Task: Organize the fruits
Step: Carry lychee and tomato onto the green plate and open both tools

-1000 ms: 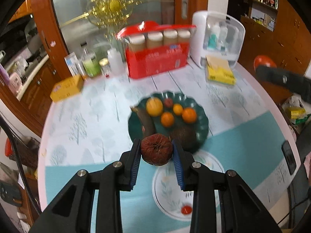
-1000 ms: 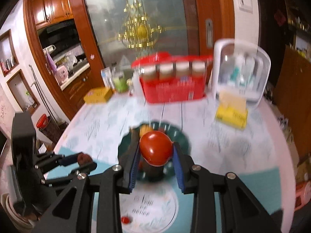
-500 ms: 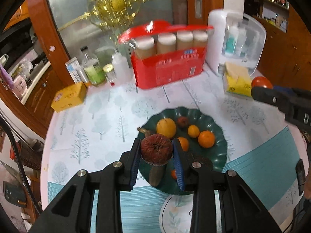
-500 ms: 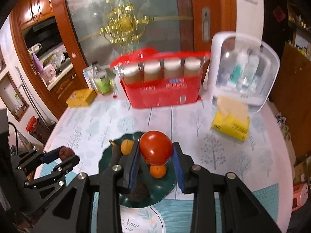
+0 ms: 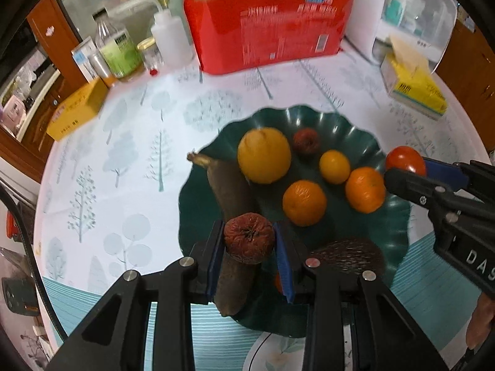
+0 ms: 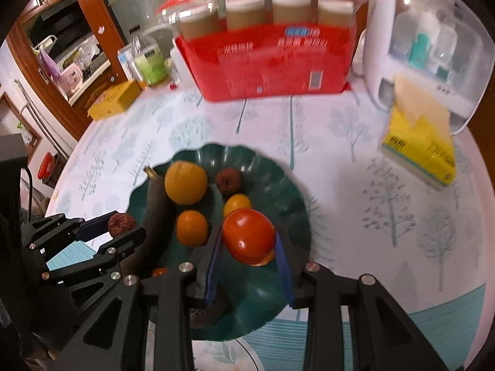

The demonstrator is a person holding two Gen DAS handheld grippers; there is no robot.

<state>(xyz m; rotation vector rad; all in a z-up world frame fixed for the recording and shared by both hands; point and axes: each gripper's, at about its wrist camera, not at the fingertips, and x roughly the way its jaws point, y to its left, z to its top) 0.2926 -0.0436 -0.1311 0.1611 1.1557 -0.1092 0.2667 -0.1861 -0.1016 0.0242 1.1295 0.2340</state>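
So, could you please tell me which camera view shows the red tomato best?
The right wrist view: the red tomato sits large and central in the right gripper. The left wrist view shows it only small, at the right edge.

Wrinkled brown fruit [image 5: 249,237] and red tomato [image 6: 248,236] (both gripped), above green plate [image 5: 355,130]

the print on the red box [image 5: 266,27] beyond the left gripper [image 5: 249,241] is smeared by blur and cannot be read. a small orange-red fruit [image 5: 278,281] is mostly hidden behind that gripper's right finger. the white plate [image 6: 244,355] below the right gripper [image 6: 249,238] is cut off by the frame edge.
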